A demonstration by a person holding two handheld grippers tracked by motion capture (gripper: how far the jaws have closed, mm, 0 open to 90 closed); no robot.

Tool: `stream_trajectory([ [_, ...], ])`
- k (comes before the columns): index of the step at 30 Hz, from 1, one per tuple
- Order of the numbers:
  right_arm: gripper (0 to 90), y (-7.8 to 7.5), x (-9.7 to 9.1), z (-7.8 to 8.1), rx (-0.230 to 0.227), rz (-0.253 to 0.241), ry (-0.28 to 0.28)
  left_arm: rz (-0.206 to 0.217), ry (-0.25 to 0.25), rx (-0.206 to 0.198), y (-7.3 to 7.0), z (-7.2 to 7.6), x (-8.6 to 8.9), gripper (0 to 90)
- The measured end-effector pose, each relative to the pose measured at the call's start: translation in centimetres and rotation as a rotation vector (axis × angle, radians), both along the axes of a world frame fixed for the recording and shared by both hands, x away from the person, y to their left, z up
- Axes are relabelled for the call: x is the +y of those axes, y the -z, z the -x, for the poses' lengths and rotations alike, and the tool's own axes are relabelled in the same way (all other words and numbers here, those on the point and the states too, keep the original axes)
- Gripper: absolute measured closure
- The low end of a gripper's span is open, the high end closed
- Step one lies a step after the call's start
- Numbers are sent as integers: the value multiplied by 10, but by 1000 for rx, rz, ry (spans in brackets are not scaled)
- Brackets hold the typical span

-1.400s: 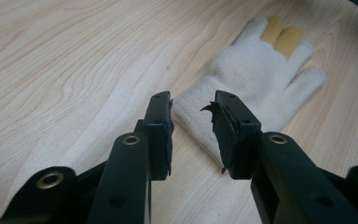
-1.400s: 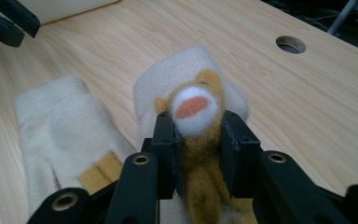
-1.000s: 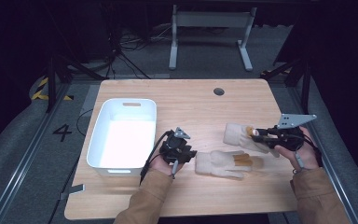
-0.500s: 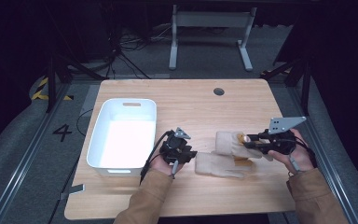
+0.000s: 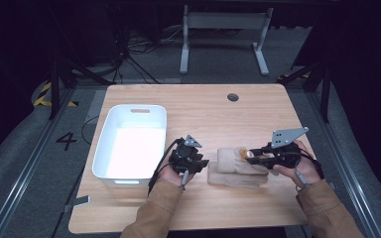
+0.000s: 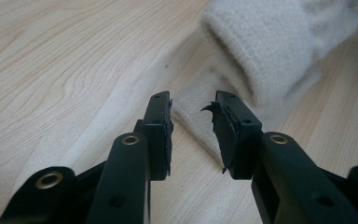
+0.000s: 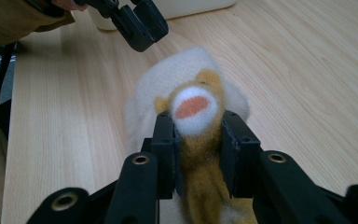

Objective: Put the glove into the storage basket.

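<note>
Two fuzzy cream socks lie on the wooden table (image 5: 203, 114) between my hands. My right gripper (image 5: 250, 154) is shut on one sock (image 7: 193, 105), its pads pressing the brown end with the white and orange patch; that sock (image 5: 228, 157) rests partly on the other one. The lower sock (image 5: 233, 177) lies flat. My left gripper (image 5: 203, 163) stands open at its left end. In the left gripper view a corner of the flat sock (image 6: 193, 105) lies between the tips of my left gripper (image 6: 192, 119), untouched, with the upper sock (image 6: 270, 42) bunched behind.
A white plastic bin (image 5: 164, 130) stands on the left half of the table, just left of my left hand. A round cable hole (image 5: 233, 97) sits near the far edge. Metal frame legs (image 5: 183, 49) rise beyond the table.
My right gripper has carried its sock leftward and a little toward me, so it now overlaps the flat sock. The left hand has stayed put.
</note>
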State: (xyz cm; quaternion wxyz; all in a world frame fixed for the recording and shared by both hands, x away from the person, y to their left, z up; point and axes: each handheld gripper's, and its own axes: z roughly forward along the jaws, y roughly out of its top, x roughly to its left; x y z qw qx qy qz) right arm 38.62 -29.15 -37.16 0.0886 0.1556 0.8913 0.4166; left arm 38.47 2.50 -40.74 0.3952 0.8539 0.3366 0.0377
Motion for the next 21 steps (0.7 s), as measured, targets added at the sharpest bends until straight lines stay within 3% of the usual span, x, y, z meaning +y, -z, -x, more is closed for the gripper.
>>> stream_trajectory([
  [11, 700, 18, 19, 0, 59, 17, -21, 5, 0, -6, -2, 1, 1, 667],
  [21, 689, 29, 24, 1, 87, 51, 13, 5, 6, 0, -1, 1, 0, 667],
])
